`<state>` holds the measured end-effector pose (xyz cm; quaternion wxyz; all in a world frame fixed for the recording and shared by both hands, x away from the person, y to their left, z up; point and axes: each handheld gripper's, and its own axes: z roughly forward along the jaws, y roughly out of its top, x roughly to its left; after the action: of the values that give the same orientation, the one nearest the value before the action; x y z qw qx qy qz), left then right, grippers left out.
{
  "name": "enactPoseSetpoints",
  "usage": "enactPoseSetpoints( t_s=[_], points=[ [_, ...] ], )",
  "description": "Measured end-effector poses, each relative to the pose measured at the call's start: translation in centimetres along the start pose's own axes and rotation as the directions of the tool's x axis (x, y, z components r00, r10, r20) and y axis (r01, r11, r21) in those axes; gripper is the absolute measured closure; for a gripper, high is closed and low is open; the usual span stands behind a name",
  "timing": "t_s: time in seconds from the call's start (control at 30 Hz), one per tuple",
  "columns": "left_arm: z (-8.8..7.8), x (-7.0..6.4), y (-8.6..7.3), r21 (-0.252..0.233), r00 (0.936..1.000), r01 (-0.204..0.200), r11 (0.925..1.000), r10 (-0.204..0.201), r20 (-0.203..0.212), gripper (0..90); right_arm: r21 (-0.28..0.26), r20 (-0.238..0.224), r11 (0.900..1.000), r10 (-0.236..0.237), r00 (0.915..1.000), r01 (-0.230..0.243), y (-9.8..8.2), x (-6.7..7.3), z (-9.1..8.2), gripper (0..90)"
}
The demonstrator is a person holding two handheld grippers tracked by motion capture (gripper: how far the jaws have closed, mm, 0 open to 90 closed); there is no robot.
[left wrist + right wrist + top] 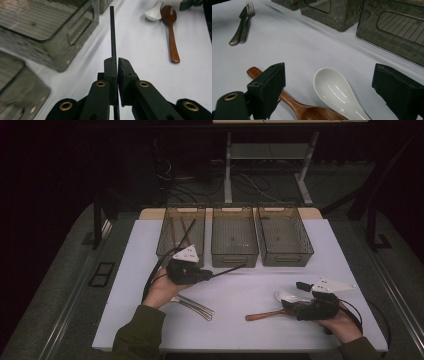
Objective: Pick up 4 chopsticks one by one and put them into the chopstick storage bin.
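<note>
My left gripper (pixel 212 274) has its fingers pinched tight on a thin black chopstick (pixel 113 35), holding it above the table (pixel 260 292) just in front of the three grey bins (pixel 234 237). My right gripper (pixel 332 92) rests low with its fingers spread wide, the white ceramic spoon (pixel 335 91) lying between them and the wooden spoon (pixel 299 107) touching it. Two forks (pixel 243 23) lie well apart.

A: Sleeves (pixel 141 330)?
B: Olive green, both arms.
A: Left gripper (pixel 117 65)?
B: Black jaws, brass rivets, white triangular plate, black cable.
A: Right gripper (pixel 329 87)?
B: Same black build.
</note>
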<state>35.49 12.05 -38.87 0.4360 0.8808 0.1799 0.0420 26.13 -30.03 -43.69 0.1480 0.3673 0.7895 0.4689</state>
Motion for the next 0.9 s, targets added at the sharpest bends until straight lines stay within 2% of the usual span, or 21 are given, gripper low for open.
enactPoseSetpoints(
  t_s=[0.27,0.53,0.63,0.73,0.87,0.9],
  points=[
    [-3.0,1.6,-1.1,-0.058,0.9952,0.072,0.9957,-0.075,-0.063,85.5,0.001,0.0,1.0,-0.001,1.0,0.001,0.0,0.0,0.0,11.9],
    [-4.8,2.7,-1.6,-0.083,0.984,0.117,0.9896,-0.127,-0.125,85.5,0.003,0.002,1.0,0.003,1.0,-0.003,0.0,0.0,0.1,11.9],
    [-5.3,3.2,-1.5,-0.093,0.9773,0.132,0.9869,-0.145,-0.154,85.4,0.001,0.006,1.0,0.011,0.9999,-0.011,0.0,0.0,0.0,11.9],
    [-5.6,4.0,-1.4,-0.126,0.9685,0.157,0.9794,-0.178,-0.174,85.4,0.002,0.012,1.0,0.008,0.9999,-0.008,0.0,-0.1,0.1,11.9],
    [-5.9,5.0,-1.1,-0.122,0.9585,0.177,0.9767,-0.199,-0.204,85.4,-0.001,0.01,1.0,0.006,0.9999,-0.006,0.0,-0.1,0.1,11.9],
    [-5.9,5.2,-0.9,-0.121,0.9543,0.183,0.9755,-0.206,-0.216,85.4,0.001,0.008,1.0,0.006,0.9999,-0.006,0.0,-0.1,0.1,11.9]
  ],
)
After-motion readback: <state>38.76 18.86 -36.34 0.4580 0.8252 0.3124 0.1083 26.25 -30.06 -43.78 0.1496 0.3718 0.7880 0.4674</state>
